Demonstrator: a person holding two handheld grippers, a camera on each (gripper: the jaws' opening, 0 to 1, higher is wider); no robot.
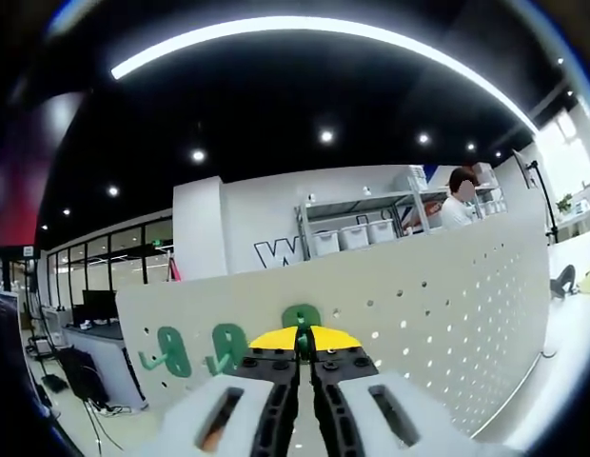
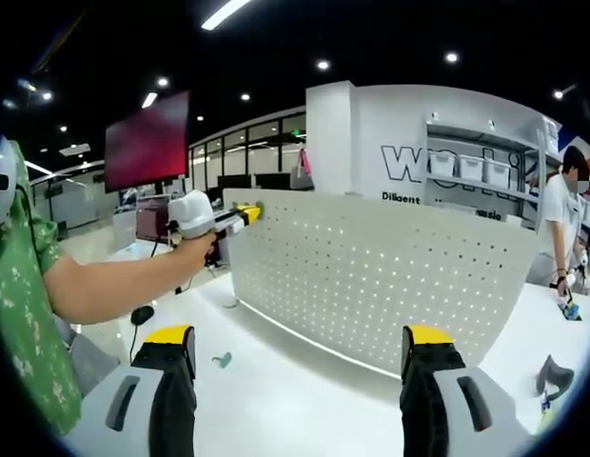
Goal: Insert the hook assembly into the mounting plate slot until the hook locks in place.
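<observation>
A white pegboard plate (image 1: 447,314) stands upright on the table. Two green hooks (image 1: 173,350) (image 1: 226,345) hang on its left part. A third green hook (image 1: 301,317) sits against the board right at my left gripper (image 1: 298,339), whose yellow-tipped jaws are shut on it. In the right gripper view, a hand holds the left gripper (image 2: 245,215) at the top left end of the pegboard (image 2: 371,276). My right gripper (image 2: 300,345) stands open, low over the table, with nothing between its jaws. A small green hook (image 2: 222,360) lies on the white table (image 2: 295,400).
A person (image 2: 561,219) stands at the back right by shelves with white bins (image 1: 357,233). A black object (image 2: 552,374) rests on the table at the right. A dark mouse (image 2: 143,314) lies at the left, below a red screen (image 2: 147,143).
</observation>
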